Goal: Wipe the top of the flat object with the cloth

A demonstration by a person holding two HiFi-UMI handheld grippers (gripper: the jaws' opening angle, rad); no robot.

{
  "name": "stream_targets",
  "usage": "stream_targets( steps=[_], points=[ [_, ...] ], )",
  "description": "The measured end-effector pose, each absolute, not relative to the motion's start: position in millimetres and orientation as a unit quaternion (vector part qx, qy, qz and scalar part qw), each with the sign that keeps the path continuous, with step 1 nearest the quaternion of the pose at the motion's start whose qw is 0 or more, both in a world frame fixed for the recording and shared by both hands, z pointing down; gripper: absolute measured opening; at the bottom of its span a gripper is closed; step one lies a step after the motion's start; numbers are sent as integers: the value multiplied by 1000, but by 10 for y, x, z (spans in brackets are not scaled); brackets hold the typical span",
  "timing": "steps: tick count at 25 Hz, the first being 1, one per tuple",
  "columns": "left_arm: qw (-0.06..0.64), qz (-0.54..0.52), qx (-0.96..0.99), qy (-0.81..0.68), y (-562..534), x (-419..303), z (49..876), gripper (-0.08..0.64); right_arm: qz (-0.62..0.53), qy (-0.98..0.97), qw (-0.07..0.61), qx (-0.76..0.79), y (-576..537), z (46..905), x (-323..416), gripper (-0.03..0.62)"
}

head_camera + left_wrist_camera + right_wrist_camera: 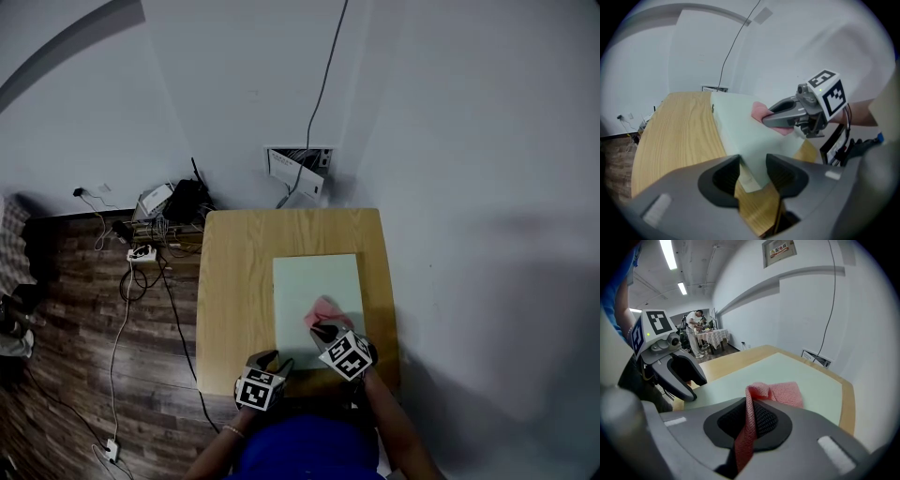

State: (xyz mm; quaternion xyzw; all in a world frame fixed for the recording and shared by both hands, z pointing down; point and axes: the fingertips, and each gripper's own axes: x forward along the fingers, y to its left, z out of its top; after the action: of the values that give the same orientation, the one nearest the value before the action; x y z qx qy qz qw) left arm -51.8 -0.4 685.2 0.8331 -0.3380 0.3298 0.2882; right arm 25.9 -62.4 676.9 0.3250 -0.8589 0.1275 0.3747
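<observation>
A pale green flat board (317,286) lies on the wooden table (234,291). A pink mesh cloth (323,309) rests on the board's near right part. My right gripper (324,331) is shut on the cloth (780,392), and a strip of it runs down between the jaws. The right gripper (774,118) presses the cloth (759,111) to the board. At the board's near left corner (752,176), my left gripper (277,359) has a jaw against each side of that corner.
Cables, a power strip (141,253) and a dark bag (186,199) lie on the wood floor left of the table. A wall box (298,164) with a hanging cable sits behind the table. People stand far off at a table (696,329).
</observation>
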Motion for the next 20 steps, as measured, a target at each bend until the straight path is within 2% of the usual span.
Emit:
stream_targets(
  steps=[20],
  points=[
    [291, 328, 834, -334, -6, -502, 6864, 181, 157, -820, 376, 401, -535, 6802, 1037, 21]
  ],
)
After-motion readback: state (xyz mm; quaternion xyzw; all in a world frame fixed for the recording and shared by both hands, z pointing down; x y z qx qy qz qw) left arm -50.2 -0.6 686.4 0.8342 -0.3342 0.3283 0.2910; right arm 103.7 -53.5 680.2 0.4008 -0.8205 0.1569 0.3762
